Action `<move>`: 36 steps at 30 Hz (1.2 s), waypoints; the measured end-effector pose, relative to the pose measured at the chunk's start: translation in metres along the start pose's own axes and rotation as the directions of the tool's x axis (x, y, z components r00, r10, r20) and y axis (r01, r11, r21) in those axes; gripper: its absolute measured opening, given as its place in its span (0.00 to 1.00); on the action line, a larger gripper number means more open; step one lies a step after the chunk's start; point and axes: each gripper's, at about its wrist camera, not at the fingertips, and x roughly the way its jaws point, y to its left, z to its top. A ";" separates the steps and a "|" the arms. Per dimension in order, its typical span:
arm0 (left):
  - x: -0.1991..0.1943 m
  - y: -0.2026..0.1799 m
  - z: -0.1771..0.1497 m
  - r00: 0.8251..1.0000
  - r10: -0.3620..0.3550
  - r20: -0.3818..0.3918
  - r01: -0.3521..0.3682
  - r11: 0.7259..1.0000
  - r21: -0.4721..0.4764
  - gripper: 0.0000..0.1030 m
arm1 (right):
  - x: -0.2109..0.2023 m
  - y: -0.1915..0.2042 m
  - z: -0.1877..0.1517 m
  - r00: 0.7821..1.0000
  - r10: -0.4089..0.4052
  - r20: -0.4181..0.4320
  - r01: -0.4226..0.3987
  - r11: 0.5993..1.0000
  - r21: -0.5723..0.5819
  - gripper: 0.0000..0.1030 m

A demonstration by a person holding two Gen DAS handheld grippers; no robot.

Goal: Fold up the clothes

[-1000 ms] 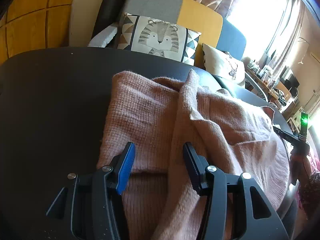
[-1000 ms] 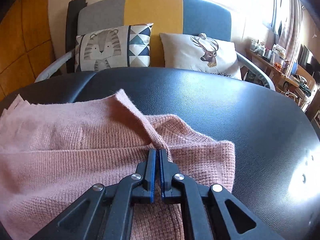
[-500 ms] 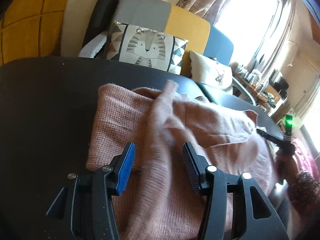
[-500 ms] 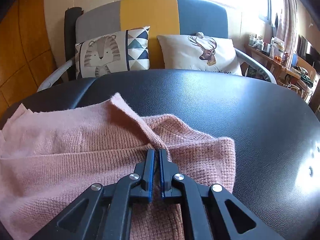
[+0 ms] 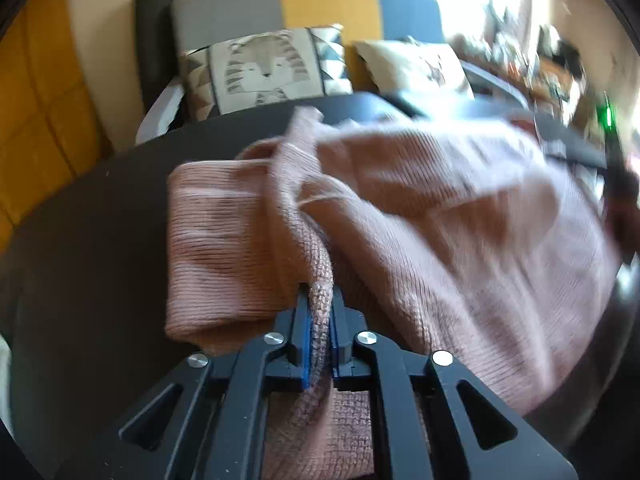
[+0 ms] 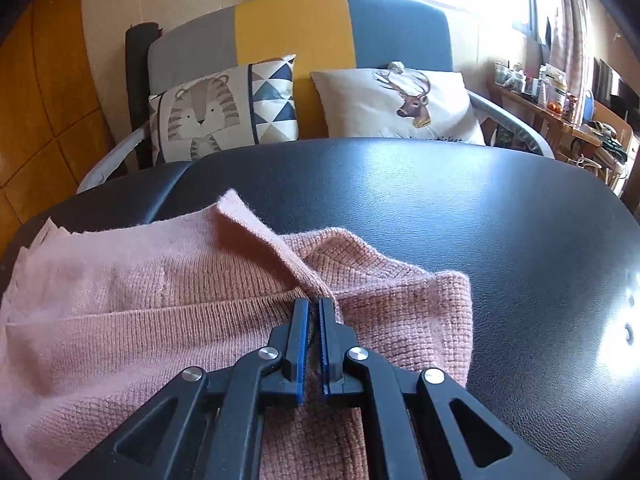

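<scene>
Pink sweater [image 5: 440, 216] on black table [image 6: 440, 208] | left gripper [image 5: 319, 300] pinching its fold | right gripper [image 6: 314, 308] clamped on its edge

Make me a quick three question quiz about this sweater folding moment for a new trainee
1. True or false: the left gripper is shut on the sweater.
2. Which animal is on the right-hand cushion in the right wrist view? A) deer B) horse C) owl
3. Fill in: the sweater lies on a ____ table.

Key:
1. True; knit fabric is pinched between its jaws.
2. A; the tiger cushion sits beside it.
3. Black. The right gripper is also shut on the sweater.
</scene>
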 end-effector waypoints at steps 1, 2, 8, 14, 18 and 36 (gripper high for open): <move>-0.008 0.008 0.003 1.000 0.007 0.013 -0.006 1.000 -0.027 0.06 | 0.000 -0.001 0.000 1.000 -0.007 0.001 0.007 1.000 0.004 0.02; -0.017 0.016 0.005 1.000 0.011 0.024 -0.010 0.999 -0.049 0.06 | 0.000 -0.002 0.000 1.000 -0.015 0.002 0.015 1.000 0.008 0.02; -0.036 0.049 0.000 0.998 0.041 0.040 -0.036 0.993 -0.113 0.05 | -0.001 -0.011 0.000 1.000 -0.006 0.007 0.005 0.999 0.051 0.02; -0.013 0.054 -0.014 0.999 0.004 -0.039 -0.010 0.989 -0.150 0.09 | 0.000 -0.013 0.000 1.000 0.003 0.005 -0.003 0.998 0.060 0.02; -0.012 0.042 -0.017 0.994 -0.089 -0.059 0.079 0.984 -0.157 0.28 | 0.001 -0.016 0.000 1.000 0.025 0.002 -0.025 0.997 0.077 0.02; -0.032 0.036 -0.052 0.984 -0.171 0.053 0.178 0.964 -0.197 0.53 | -0.114 0.084 -0.073 0.909 0.414 -0.042 -0.416 0.908 -0.052 0.25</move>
